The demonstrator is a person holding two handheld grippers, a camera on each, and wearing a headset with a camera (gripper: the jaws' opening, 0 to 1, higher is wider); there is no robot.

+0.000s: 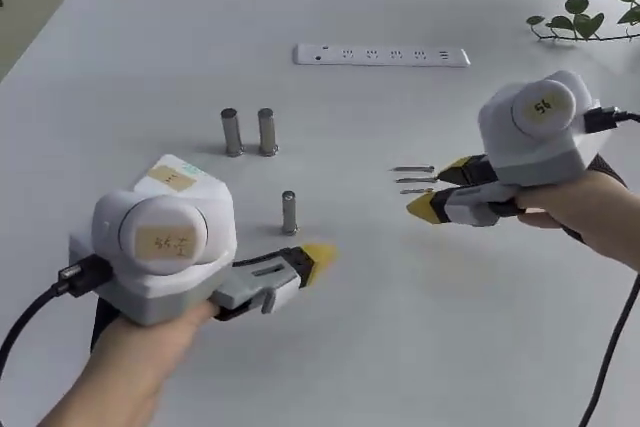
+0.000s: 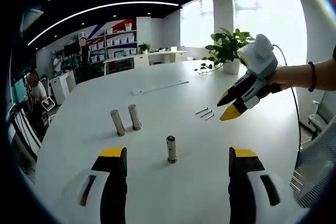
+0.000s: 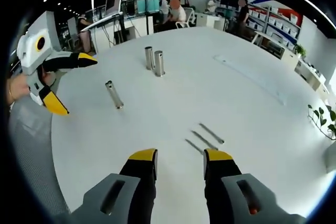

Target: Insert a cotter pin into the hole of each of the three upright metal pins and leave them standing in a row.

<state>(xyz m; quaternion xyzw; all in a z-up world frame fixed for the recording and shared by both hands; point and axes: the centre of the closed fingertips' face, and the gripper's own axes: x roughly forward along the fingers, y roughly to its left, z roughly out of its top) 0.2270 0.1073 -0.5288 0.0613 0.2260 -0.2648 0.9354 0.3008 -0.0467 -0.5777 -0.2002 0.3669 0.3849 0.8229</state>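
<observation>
Left gripper fingers (image 2: 113, 153): wide apart, yellow-tipped, nothing between them.
Left gripper (image 2: 177, 155): held low on the person's side of the lone pin (image 1: 289, 212), near it but not touching. In the left gripper view the pin stands ahead of the gap between the jaws.
Right gripper fingers (image 3: 143, 156): apart, a narrower gap than the left, holding nothing.
Right gripper (image 1: 438, 187): off to the right of the lone pin, well apart from it, tips aimed back toward it.
Cotter pins (image 1: 414, 180): three, flat on the table (image 1: 400, 327), side by side and roughly parallel. They lie between the lone pin and the right gripper, just ahead of that gripper's tips. None is in a metal pin.
Lone pin: upright, standing free on the table.
Pair of pins (image 1: 249, 132): both upright, just beside each other with a small gap, beyond the lone pin and a little to its left. The three do not form a row.
Power strip (image 1: 381, 55): white, flat, well beyond the lone pin toward the far side.
Plant (image 1: 590, 17): green sprigs, well apart from the lone pin at the far right edge.
</observation>
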